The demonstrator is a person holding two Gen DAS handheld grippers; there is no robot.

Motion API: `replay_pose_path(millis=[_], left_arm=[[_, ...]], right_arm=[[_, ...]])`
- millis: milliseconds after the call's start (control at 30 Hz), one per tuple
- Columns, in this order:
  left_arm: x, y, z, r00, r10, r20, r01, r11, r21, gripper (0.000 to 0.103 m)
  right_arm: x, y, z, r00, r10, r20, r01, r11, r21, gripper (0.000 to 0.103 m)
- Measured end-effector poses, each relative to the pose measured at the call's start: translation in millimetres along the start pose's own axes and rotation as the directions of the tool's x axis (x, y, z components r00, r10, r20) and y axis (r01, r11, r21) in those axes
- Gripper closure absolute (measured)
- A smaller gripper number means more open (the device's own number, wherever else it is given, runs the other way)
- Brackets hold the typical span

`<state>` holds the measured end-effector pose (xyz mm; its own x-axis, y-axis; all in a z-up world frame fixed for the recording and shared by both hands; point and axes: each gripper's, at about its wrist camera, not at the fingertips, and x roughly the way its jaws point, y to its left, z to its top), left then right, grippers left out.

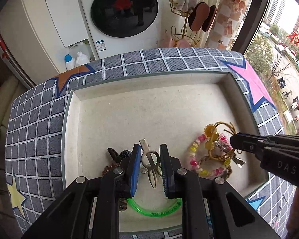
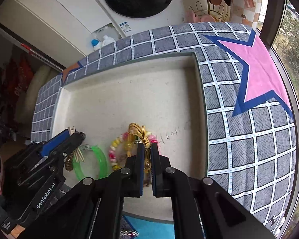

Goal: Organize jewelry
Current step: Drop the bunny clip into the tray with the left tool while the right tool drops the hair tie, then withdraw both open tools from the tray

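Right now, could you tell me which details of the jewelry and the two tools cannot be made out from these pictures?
- Green bangle: left wrist view, its near part sits behind the left tool.
- Brown spiral hair tie: right wrist view, mostly behind the left tool.
- Gold cord: right wrist view, its lower end disappears between the right tool fingers.
- Green bangle's lettering: too small to read.
- Tray near edge: hidden behind both tools.

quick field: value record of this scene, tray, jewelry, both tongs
surface: checked cloth with stars
tray: shallow cream tray, jewelry at its near end
left tongs: open, either side of a beige hair clip
right tongs: shut on gold hair tie
beside it: pink and yellow bead bracelet
near edge: green bangle
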<state>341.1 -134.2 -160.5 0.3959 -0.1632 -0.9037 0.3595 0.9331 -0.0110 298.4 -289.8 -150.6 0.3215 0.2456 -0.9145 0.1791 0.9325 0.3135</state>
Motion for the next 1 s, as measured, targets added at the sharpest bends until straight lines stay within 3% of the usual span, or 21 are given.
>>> replay_pose_path(millis=[267,367,400,433,467,533,600,733,1000], left_arm=[[0.1,0.5,0.1,1.0,0.029,-0.005,-0.029,1.0,0.007,0.071],[-1.1,2.0,1.0,0.999,0.035,0.0,-0.035,0.999,0.002,0.071],[-1.4,2.2,1.1,0.999,0.039,0.0,-0.039,0.999,0.0,0.071],[-1.6,2.7,1.1,0.999,0.042,0.0,-0.042,0.999,-0.001,0.071],[-1.7,3.1,1.0,0.999,0.044,-0.001,-0.044,0.999,-0.002,0.049],[-5.2,4.8,0.6,0.999,0.052,0.009,-0.051,0.998,-0.019,0.0],[-16.3,6.2,0.7,0.996,0.064,0.062,-0.062,0.997,-0.038,0.0],[-21.9,5.5,3.1,0.997,0.054,0.052,-0.052,0.998,-0.036,0.0],[-37.2,7.9,-4.3,0.997,0.061,0.054,-0.058,0.997,-0.055,0.0]], right_arm=[[8.1,0.3,3.5,1.0,-0.018,-0.019,0.018,1.0,0.004,0.096],[8.6,0.7,3.6,1.0,-0.019,-0.021,0.019,1.0,0.007,0.088],[9.4,1.6,4.1,1.0,-0.02,-0.02,0.02,1.0,0.008,0.076],[8.6,1.7,4.3,1.0,-0.02,-0.016,0.021,1.0,0.011,0.057],[6.7,1.4,4.4,1.0,-0.019,-0.007,0.019,1.0,0.016,0.05],[0.8,-0.8,4.8,1.0,-0.007,0.009,0.007,1.0,0.03,0.048],[-6.8,-2.5,5.1,0.999,0.019,0.03,-0.021,0.999,0.05,0.048],[-22.5,-0.7,4.8,0.997,0.025,0.068,-0.029,0.998,0.058,0.048],[-36.9,0.4,-7.5,0.998,0.023,0.067,-0.028,0.997,0.078,0.045]])
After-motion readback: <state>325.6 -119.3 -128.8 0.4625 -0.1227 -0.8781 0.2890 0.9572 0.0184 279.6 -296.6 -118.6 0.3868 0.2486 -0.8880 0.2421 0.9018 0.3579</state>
